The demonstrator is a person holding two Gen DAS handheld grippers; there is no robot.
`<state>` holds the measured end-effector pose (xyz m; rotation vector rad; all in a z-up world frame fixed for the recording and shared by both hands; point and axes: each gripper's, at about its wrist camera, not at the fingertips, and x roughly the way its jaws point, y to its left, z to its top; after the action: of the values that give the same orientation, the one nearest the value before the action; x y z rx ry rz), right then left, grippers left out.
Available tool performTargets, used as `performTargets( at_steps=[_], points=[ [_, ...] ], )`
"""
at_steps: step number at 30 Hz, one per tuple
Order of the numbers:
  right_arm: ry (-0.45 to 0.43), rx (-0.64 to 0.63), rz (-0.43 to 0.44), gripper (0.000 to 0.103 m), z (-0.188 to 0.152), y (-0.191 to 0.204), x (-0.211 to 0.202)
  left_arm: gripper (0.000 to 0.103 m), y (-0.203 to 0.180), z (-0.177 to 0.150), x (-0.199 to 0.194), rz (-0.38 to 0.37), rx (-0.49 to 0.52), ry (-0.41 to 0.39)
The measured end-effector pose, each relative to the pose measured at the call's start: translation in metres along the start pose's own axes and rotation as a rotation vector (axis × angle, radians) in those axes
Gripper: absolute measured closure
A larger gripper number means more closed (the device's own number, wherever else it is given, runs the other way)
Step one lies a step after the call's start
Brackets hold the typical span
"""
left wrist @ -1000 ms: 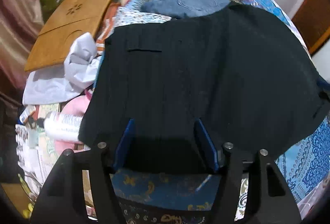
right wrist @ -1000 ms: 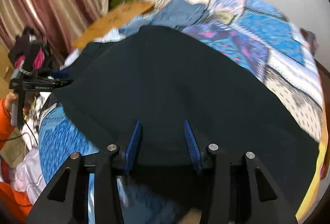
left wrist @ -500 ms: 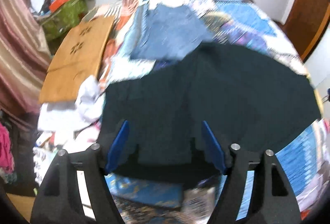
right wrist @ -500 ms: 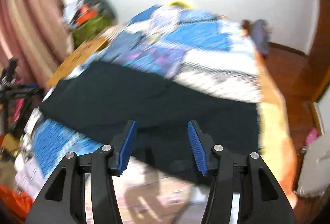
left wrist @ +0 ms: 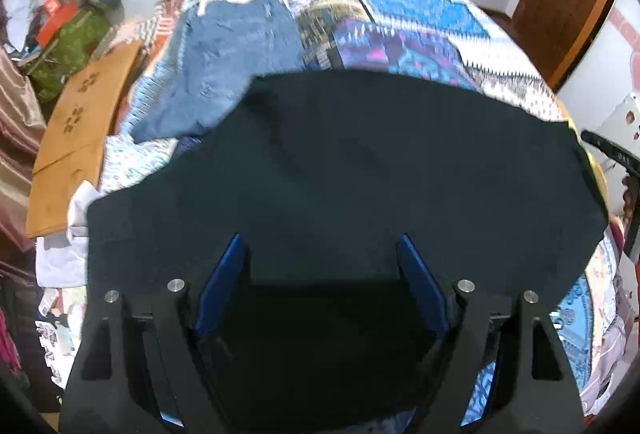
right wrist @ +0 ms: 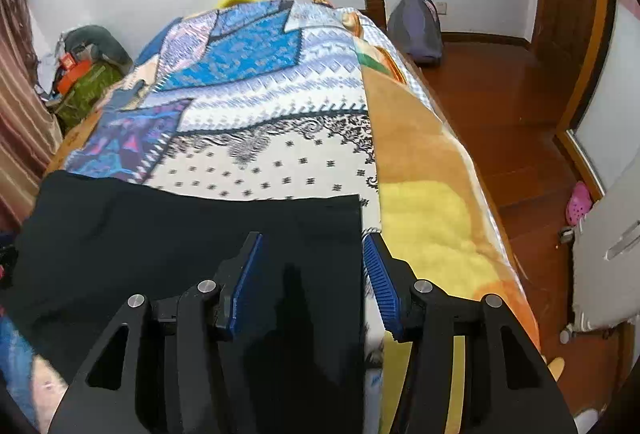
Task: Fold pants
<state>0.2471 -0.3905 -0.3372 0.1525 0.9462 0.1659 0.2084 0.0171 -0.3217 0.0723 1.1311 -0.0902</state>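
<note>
Black pants lie spread flat across the near part of a bed with a patchwork cover. My left gripper is open and hovers above the pants' near edge. In the right wrist view the pants end in a straight edge at the right. My right gripper is open above that end, its right finger just past the edge over the cover. Neither gripper holds anything.
Folded blue jeans lie beyond the black pants. A brown cardboard sheet and white cloth lie at the bed's left. An orange and yellow blanket runs along the bed's right side, above the wooden floor.
Both grippers have opened wider and lifted back from the pants. The right gripper has swung right, to the pants' far end. The pants now lie flat.
</note>
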Motion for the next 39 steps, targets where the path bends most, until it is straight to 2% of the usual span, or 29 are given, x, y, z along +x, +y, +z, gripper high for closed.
performTargets(
  at_steps=[1, 2, 3, 4, 9, 15, 17, 20, 23, 25, 26, 27, 29, 32, 34, 37, 39],
  points=[
    [0.000, -0.010, -0.019, 0.056, 0.001, -0.001, 0.006, 0.024, -0.001, -0.001, 0.003, -0.004, -0.002, 0.003],
    [0.000, -0.019, -0.028, 0.062, 0.002, -0.001, 0.012, 0.023, -0.001, -0.001, 0.005, -0.010, -0.010, -0.004],
    [0.003, -0.021, -0.030, 0.073, 0.003, -0.004, 0.016, 0.021, 0.000, 0.000, 0.006, -0.012, -0.015, -0.006],
    [0.018, -0.023, -0.031, 0.080, 0.003, -0.005, 0.021, 0.019, 0.000, 0.001, 0.007, -0.013, -0.019, -0.005],
    [-0.013, -0.035, -0.041, 0.087, 0.001, -0.002, 0.024, 0.017, -0.003, 0.001, 0.009, -0.009, -0.016, -0.015],
    [-0.064, -0.131, -0.091, 0.094, 0.000, 0.009, 0.019, 0.015, -0.006, 0.002, 0.010, 0.000, -0.017, -0.019],
    [-0.133, -0.145, -0.119, 0.094, 0.003, 0.008, 0.011, 0.015, -0.006, 0.002, 0.010, 0.005, -0.012, -0.023],
    [-0.140, -0.112, -0.104, 0.094, 0.015, 0.000, 0.011, 0.015, -0.007, 0.001, 0.010, 0.008, -0.006, -0.026],
    [-0.063, -0.122, -0.102, 0.093, 0.021, 0.001, 0.028, 0.015, -0.007, 0.001, 0.010, 0.007, -0.008, -0.022],
    [0.003, -0.158, -0.136, 0.086, 0.022, 0.005, 0.037, 0.016, -0.008, 0.002, 0.007, 0.015, 0.002, -0.016],
    [0.003, -0.155, -0.153, 0.080, 0.022, 0.006, 0.033, 0.016, -0.009, 0.002, 0.003, 0.026, 0.014, -0.024],
    [0.004, -0.139, -0.164, 0.079, 0.024, 0.005, 0.027, 0.016, -0.011, 0.003, -0.002, 0.037, 0.024, -0.039],
    [-0.002, -0.098, -0.112, 0.076, 0.024, 0.003, 0.011, 0.016, -0.016, 0.004, -0.013, 0.030, 0.043, -0.075],
    [0.004, -0.039, 0.024, 0.060, 0.014, 0.006, -0.013, 0.016, -0.028, 0.007, -0.025, -0.007, 0.069, -0.114],
    [0.028, -0.030, 0.086, 0.059, 0.000, 0.014, -0.020, 0.016, -0.040, 0.009, -0.024, -0.019, 0.099, -0.120],
    [0.091, -0.017, 0.120, 0.059, -0.030, 0.024, -0.018, 0.016, -0.054, 0.006, -0.013, 0.010, 0.143, -0.099],
    [0.126, 0.003, 0.108, 0.059, -0.054, 0.025, -0.018, 0.015, -0.057, 0.001, -0.002, 0.027, 0.154, -0.069]
  ],
)
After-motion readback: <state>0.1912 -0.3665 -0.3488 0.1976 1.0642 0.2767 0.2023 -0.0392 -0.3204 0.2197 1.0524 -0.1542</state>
